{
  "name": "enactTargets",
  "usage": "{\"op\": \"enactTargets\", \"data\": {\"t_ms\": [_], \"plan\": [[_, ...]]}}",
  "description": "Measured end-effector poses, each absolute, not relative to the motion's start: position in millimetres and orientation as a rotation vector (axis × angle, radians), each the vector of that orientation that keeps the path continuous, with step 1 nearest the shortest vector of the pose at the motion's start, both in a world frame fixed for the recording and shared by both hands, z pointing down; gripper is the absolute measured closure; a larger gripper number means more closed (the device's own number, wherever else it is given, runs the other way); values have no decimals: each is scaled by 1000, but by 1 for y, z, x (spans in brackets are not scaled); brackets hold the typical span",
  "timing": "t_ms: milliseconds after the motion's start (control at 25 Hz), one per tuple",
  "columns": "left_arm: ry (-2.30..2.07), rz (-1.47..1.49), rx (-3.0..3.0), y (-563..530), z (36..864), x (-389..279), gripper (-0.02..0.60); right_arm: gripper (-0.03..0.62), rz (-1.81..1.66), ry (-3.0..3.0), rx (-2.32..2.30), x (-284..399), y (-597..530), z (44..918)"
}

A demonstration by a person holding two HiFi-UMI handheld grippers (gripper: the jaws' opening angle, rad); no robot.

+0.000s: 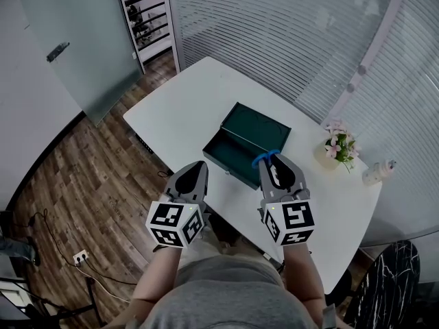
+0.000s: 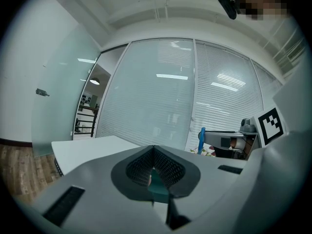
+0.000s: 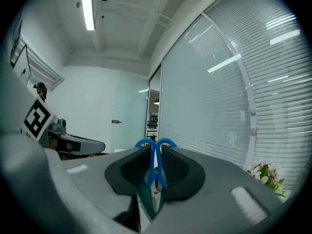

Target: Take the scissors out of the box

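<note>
An open dark green box (image 1: 232,157) sits on the white table (image 1: 188,108), its lid (image 1: 260,125) folded back on the far side. My right gripper (image 1: 273,159) hovers over the box's near right corner, shut on the blue-handled scissors (image 1: 265,158). In the right gripper view, the scissors (image 3: 152,165) stand upright between the pads of the right gripper (image 3: 155,149), handle loops poking out past the tips. My left gripper (image 1: 200,164) is held by the box's near left corner, shut and holding nothing; the left gripper (image 2: 153,150) shows its tips meeting.
A small pot of pink flowers (image 1: 339,146) and a white bottle (image 1: 379,172) stand at the table's right side. Glass walls with blinds run behind the table. The wooden floor (image 1: 89,184) lies to the left. The person's torso is at the near edge.
</note>
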State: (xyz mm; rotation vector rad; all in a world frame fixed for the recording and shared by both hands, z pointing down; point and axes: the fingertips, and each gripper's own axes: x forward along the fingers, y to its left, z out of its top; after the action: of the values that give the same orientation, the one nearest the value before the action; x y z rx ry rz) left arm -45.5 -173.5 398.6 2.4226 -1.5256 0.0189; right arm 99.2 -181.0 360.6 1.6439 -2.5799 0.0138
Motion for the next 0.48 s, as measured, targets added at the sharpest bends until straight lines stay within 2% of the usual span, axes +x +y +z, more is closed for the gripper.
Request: {"op": "enactTargets", "data": {"t_ms": [480], "plan": [[-1526, 14, 2420, -181, 397, -46, 577, 514, 34, -2576, 1646, 98, -188, 367]]}}
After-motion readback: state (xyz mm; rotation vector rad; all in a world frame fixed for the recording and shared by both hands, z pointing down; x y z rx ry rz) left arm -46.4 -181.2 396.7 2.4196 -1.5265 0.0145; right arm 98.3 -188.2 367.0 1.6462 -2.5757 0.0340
